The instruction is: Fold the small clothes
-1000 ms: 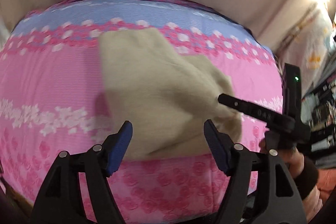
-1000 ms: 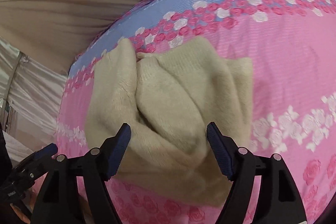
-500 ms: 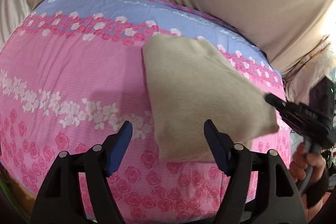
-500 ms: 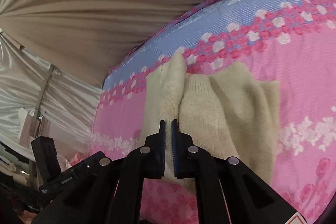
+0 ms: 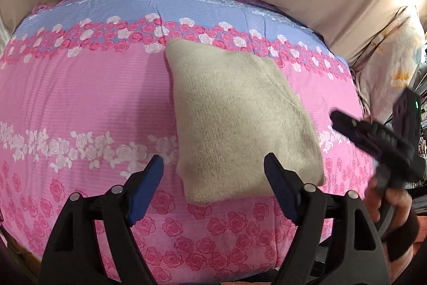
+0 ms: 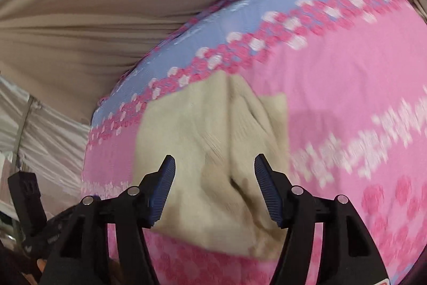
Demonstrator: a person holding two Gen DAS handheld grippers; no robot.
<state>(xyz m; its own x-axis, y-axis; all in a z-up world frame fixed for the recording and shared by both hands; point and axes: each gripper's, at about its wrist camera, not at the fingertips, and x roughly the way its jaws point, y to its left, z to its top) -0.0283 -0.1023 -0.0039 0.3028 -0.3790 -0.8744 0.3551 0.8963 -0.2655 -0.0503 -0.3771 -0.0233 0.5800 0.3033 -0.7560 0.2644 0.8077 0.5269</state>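
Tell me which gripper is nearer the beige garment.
Right. The right gripper hangs open directly over the beige garment; the left gripper, also open, sits back at its near edge.

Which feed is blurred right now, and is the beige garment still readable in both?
Right wrist view: motion-smeared, the rose print on the bedspread streaks, yet the beige garment and its folds read fine between the open right gripper. Left wrist view: sharp on the garment and open left gripper; only the right gripper at the edge blurs. Both bow strongly from fisheye.
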